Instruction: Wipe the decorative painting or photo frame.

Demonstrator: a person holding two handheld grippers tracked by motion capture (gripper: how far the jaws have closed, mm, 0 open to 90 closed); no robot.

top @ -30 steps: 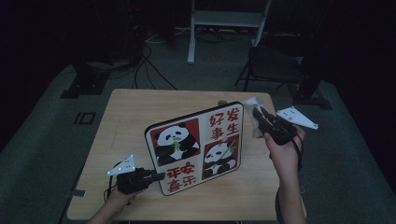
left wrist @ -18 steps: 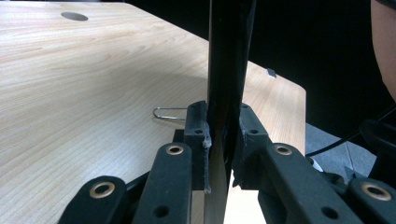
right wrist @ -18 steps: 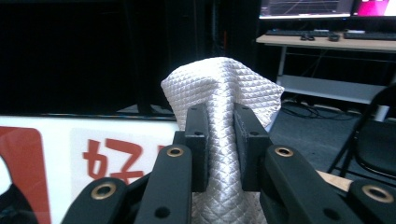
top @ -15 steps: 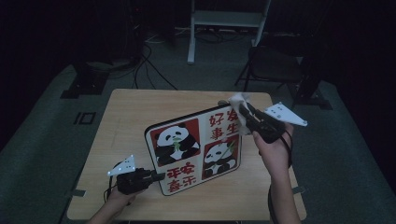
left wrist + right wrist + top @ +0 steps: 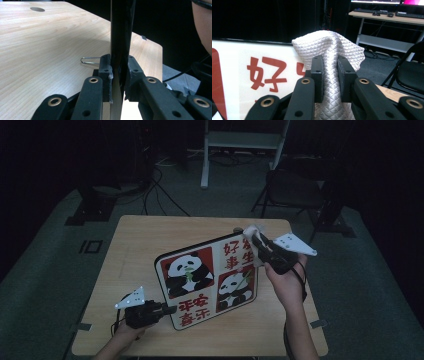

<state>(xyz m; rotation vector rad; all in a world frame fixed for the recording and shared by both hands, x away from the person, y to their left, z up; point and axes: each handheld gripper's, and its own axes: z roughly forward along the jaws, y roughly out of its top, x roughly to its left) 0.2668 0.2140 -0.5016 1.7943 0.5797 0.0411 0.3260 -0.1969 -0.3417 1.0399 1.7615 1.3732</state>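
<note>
- One wooden desk (image 5: 150,245) carries everything I work on.
- Standing tilted on it is the panda board (image 5: 200,275), lower edge near the desk's front.
- My right tool (image 5: 259,245) is clamped on a quilted white cloth (image 5: 329,50), pressed against the board's top right corner.
- My left tool (image 5: 167,309) pinches the board's lower left edge, jaws tight.
- Beside it lies a wire clip (image 5: 89,60).
</note>
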